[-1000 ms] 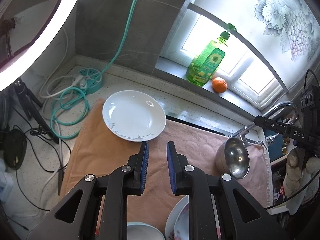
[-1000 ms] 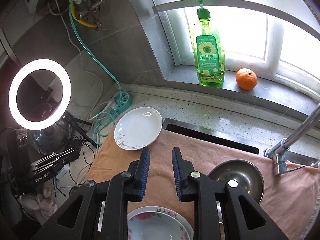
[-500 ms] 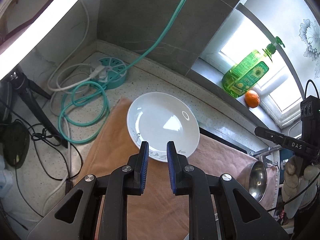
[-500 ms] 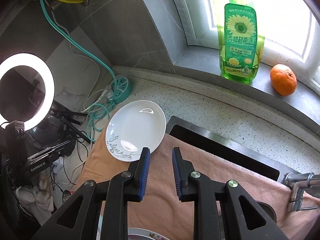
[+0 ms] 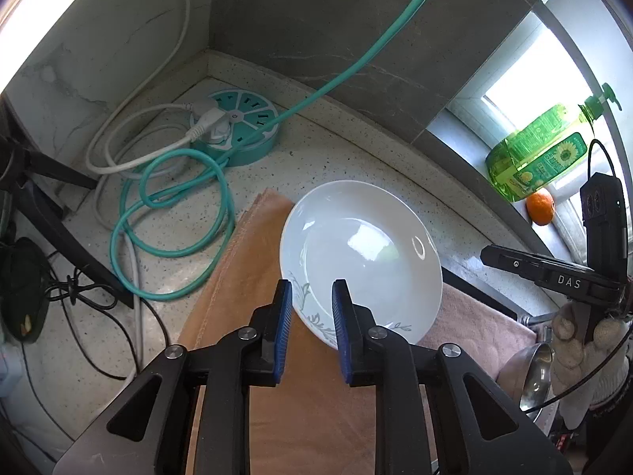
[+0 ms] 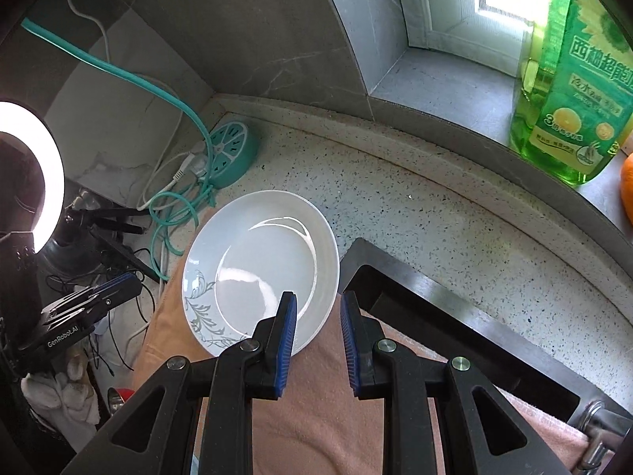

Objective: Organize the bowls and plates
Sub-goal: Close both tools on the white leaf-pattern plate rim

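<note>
A white plate with a grey leaf pattern lies on the far left end of a pink-orange towel. My left gripper is open, its jaws straddling the plate's near left rim. My right gripper is open over the same plate, at its near right rim. The right gripper's body shows in the left wrist view, and the left gripper's in the right wrist view. A steel bowl lies at the towel's right end.
A teal round power strip with coiled teal and white cables sits in the counter corner. A green soap bottle and an orange stand on the window sill. The dark sink edge runs behind the towel. A ring light stands at left.
Both grippers have moved forward and down toward the white plate, which now lies at their fingertips. The flowered plate and bowl near the front have left both views.
</note>
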The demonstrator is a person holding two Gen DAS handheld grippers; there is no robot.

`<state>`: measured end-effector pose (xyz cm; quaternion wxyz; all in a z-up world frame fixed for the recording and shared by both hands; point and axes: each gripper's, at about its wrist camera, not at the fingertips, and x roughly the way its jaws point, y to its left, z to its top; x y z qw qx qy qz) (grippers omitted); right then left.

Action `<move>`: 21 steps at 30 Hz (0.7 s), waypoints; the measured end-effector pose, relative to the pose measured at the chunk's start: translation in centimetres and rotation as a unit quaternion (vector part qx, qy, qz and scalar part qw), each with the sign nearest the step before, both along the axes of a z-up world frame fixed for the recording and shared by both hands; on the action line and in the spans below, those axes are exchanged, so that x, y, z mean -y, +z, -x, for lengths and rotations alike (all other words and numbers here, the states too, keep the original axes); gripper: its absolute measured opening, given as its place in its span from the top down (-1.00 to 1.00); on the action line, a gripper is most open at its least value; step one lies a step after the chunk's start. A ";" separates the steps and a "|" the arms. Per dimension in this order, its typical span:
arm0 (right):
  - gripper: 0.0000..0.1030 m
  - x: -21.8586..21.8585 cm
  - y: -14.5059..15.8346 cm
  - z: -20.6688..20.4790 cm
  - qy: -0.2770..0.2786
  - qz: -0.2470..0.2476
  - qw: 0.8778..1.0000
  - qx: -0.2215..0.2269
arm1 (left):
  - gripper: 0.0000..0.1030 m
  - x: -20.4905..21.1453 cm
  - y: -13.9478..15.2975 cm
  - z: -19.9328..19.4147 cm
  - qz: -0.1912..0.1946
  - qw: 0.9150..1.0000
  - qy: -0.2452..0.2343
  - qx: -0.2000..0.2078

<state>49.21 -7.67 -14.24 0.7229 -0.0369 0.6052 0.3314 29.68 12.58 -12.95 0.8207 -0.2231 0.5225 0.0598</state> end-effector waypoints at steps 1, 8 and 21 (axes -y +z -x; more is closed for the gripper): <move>0.60 -0.2 -0.5 -0.3 -0.001 0.000 1.000 -0.006 | 0.58 -0.1 -0.2 -0.1 0.002 1.000 0.001 -0.003; 0.60 -1.5 -3.3 -2.1 -0.001 0.008 1.000 -0.028 | 0.58 -0.3 -1.3 -1.0 0.002 1.000 0.001 -0.017; 0.60 -2.9 -5.8 -3.3 0.002 0.021 0.999 -0.038 | 0.58 -0.5 -3.5 -2.1 0.010 0.999 0.005 -0.040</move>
